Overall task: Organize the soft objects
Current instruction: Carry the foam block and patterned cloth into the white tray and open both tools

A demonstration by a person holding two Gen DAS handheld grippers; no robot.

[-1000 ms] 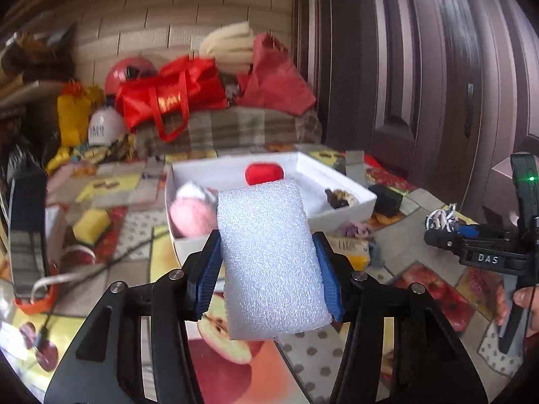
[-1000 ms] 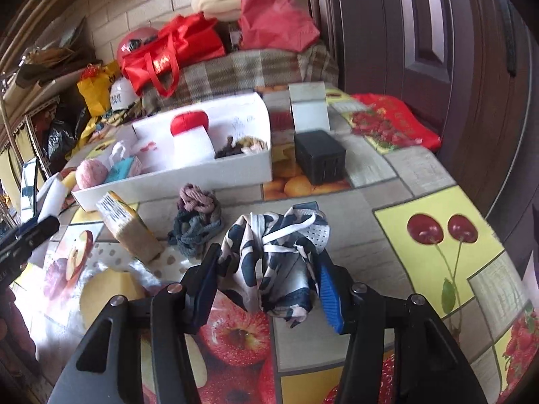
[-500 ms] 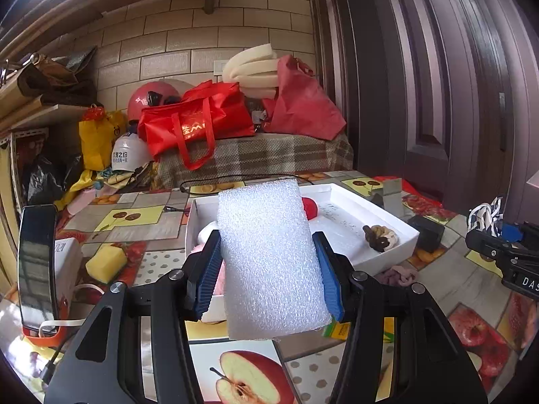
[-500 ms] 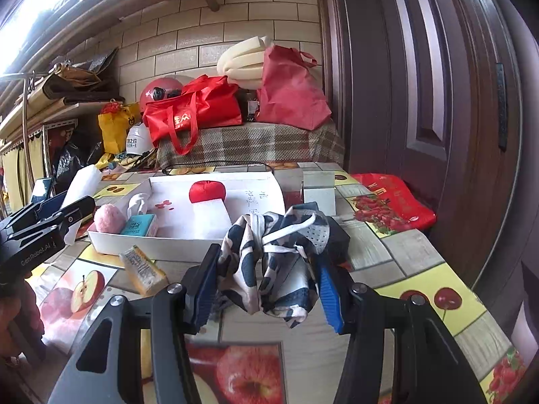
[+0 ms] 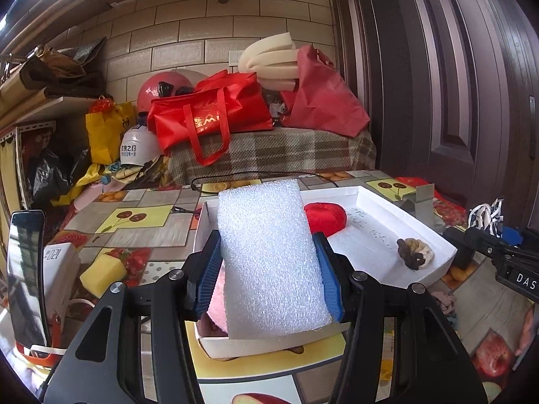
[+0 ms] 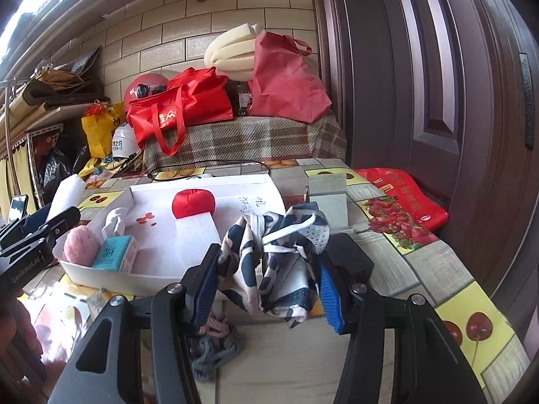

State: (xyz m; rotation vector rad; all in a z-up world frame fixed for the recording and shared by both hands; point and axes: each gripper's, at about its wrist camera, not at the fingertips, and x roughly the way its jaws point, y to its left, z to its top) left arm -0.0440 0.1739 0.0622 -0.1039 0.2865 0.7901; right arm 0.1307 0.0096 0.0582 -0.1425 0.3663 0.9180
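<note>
My left gripper is shut on a white foam block, held upright over the near left corner of the white box. In the box lie a red cushion and a braided brown hair tie. My right gripper is shut on a crumpled navy-and-white cloth, hanging above the table just in front of the white box. That view also shows the red cushion, a pink puff and a teal packet inside. The left gripper's body shows at the left edge.
A yellow sponge, a phone on a stand and a white carton sit left of the box. Pink and grey hair ties lie on the table below my right gripper. A black block, a small grey box, red bags and helmets lie behind.
Both grippers have advanced toward the white box with their loads. The box now lies under the foam block, and the cloth hangs at the box's front wall.
</note>
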